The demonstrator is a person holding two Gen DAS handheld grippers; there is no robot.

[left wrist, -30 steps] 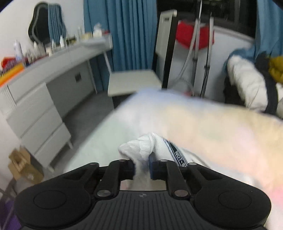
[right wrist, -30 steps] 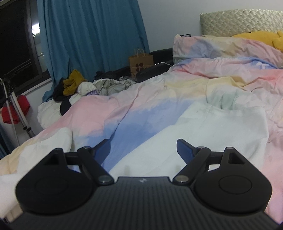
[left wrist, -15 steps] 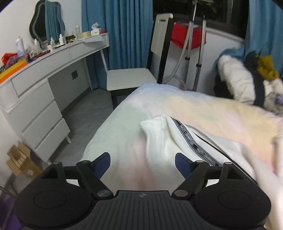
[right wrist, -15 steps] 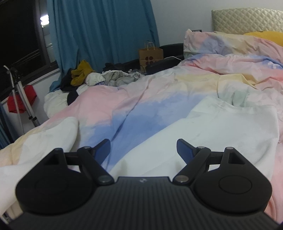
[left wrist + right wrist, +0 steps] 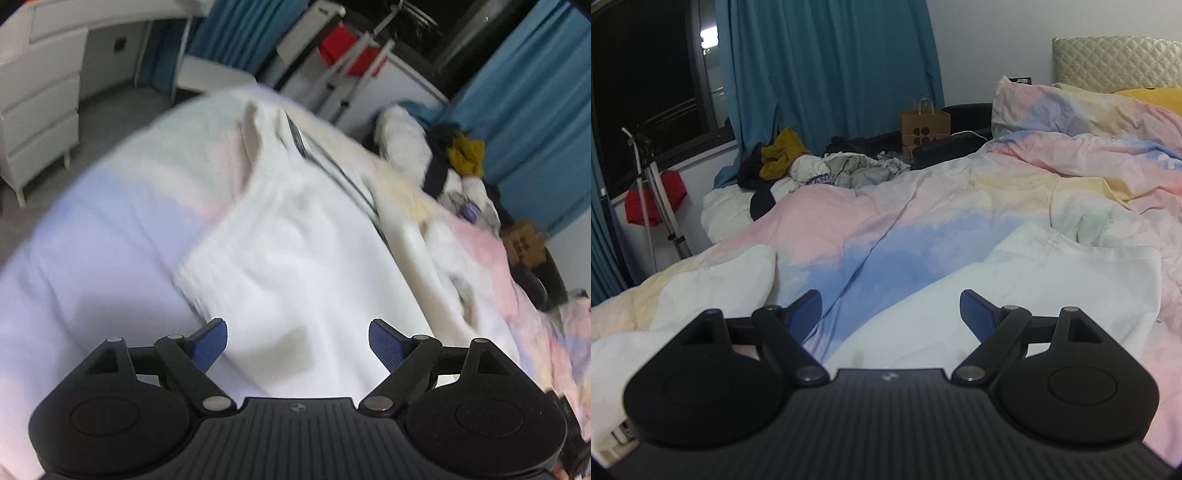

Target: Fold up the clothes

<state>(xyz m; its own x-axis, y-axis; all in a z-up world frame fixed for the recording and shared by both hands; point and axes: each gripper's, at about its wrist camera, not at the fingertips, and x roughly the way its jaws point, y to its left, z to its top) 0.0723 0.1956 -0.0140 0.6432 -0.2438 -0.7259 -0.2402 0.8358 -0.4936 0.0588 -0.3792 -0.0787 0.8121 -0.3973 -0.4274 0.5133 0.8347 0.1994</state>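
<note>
A white garment with a dark striped band lies spread on the pastel duvet. My left gripper is open and empty, tilted, just above the garment's near part. In the right wrist view the same white garment lies on the duvet, and another white fold lies at the left. My right gripper is open and empty above the garment's near edge.
A heap of clothes lies at the bed's far side by the blue curtain. A paper bag, pillows and the headboard are behind. White drawers, a chair and a stand with red cloth flank the bed.
My left gripper let go of the white garment's end, opened, then swung and tilted over the laid-out garment. My right gripper stayed open and shifted slightly.
</note>
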